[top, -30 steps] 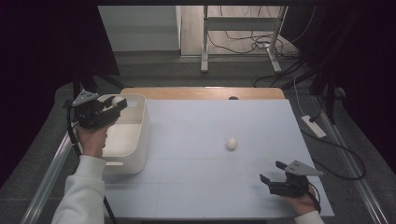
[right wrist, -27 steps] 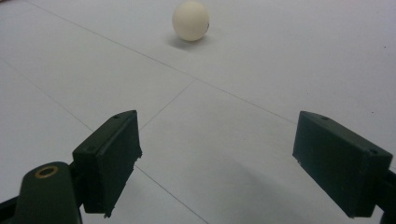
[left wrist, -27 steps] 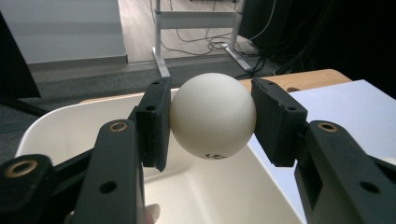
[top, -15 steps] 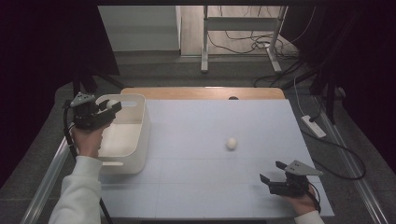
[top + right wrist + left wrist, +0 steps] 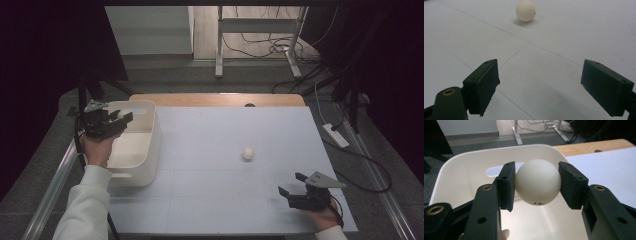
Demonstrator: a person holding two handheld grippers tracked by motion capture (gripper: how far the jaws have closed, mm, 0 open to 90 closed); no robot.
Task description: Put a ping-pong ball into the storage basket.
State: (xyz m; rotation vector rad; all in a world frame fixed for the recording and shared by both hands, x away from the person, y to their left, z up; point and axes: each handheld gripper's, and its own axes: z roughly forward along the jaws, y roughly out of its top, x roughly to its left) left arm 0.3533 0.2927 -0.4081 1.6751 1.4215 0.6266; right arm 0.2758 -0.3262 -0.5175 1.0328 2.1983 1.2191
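Note:
My left gripper point(image 5: 535, 185) is shut on a white ball point(image 5: 538, 182), both pads pressing its sides. It hangs over the white bin point(image 5: 471, 162), above the bin's open inside; from above, that gripper point(image 5: 124, 118) and the held ball point(image 5: 120, 114) sit over the bin point(image 5: 145, 155) at the table's left. A second white ball point(image 5: 248, 153) lies loose on the pale blue mat, right of centre. My right gripper point(image 5: 291, 184) rests low near the mat's front right, open and holding nothing. Along its jaws, the right gripper point(image 5: 540, 87) faces the loose ball point(image 5: 525, 10) farther off.
The mat point(image 5: 210, 200) covers a wooden table whose far edge point(image 5: 220, 99) shows bare. A table frame and cables stand on the floor behind. A white power strip point(image 5: 335, 135) lies off the right edge.
My left gripper has sunk a little with the ball and drawn slightly back toward the bin's left side. The right gripper and the loose ball have not moved.

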